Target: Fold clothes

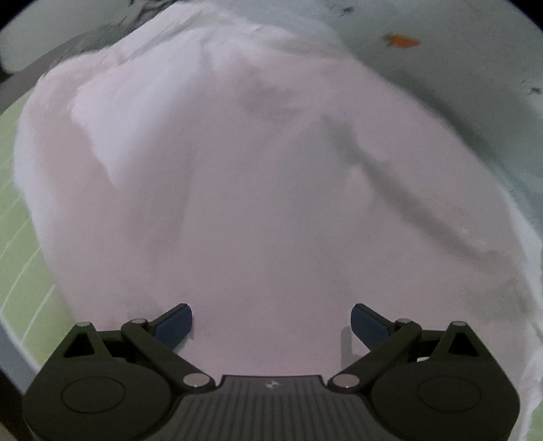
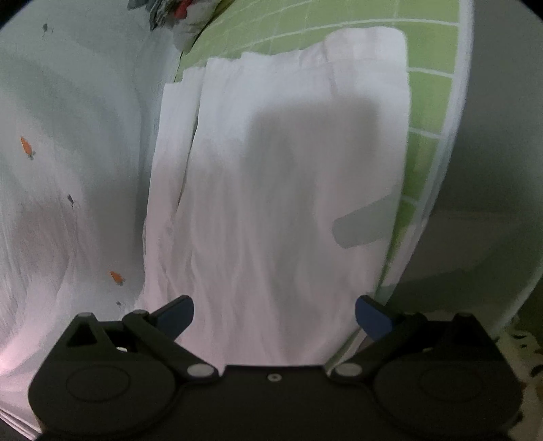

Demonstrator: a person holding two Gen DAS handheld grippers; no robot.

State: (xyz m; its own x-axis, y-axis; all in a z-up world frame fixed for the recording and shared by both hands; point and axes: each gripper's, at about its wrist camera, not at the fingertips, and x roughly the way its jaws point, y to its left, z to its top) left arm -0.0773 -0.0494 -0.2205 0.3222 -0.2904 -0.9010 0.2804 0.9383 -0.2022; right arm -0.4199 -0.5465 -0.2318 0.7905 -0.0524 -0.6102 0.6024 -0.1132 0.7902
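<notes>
A white garment [image 1: 237, 176] fills most of the left wrist view, blurred, lying on the bed. My left gripper [image 1: 271, 322] is open just above it, with nothing between its blue pads [image 1: 174, 322]. In the right wrist view the same white garment [image 2: 278, 190] lies folded into a long strip, with a layered edge along its left side. My right gripper [image 2: 275, 315] is open above its near end and holds nothing. The gripper's shadow falls on the cloth.
A pale sheet with small orange carrot prints [image 2: 68, 169] lies left of the garment. A green checked sheet [image 2: 420, 112] runs along its right side to the bed edge. A pile of clothes [image 2: 176, 17] sits at the far top.
</notes>
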